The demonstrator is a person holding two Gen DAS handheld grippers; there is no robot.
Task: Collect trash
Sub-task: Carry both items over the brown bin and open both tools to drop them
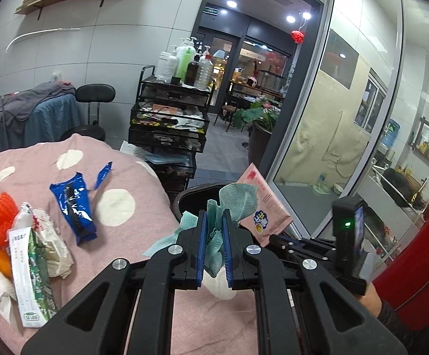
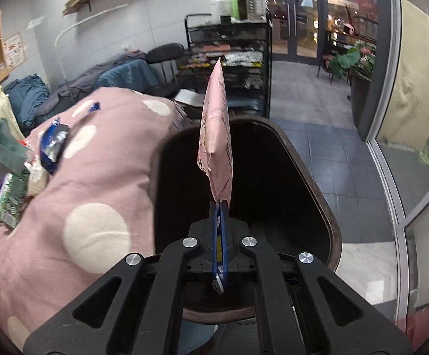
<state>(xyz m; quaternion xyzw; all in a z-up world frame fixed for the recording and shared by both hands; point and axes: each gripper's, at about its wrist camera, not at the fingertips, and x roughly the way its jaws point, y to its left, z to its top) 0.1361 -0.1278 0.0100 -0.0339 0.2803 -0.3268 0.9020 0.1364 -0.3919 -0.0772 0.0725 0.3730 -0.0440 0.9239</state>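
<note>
My left gripper [image 1: 214, 214] is shut on a crumpled teal wipe [image 1: 234, 199], held over the bed's right edge near the dark trash bin [image 1: 189, 195]. My right gripper [image 2: 221, 205] is shut on a pink wrapper [image 2: 215, 124] that stands upright over the open mouth of the bin [image 2: 309, 165]; the same pink wrapper [image 1: 261, 204] shows just right of the left gripper. On the pink spotted cover [image 1: 143, 177] lie a blue wrapper [image 1: 74, 207], a torn blue strip [image 1: 103, 174], an orange net [image 1: 0, 219], a green-white packet [image 1: 28, 278] and crumpled paper.
A black wire trolley [image 1: 170, 118] topped with bottles stands behind the bin. A glass partition [image 1: 347, 103] and tiled floor [image 2: 317, 136] lie to the right. A black stool [image 1: 94, 94] and a covered bed sit at the back left. A red sleeve [image 1: 421, 266] shows at right.
</note>
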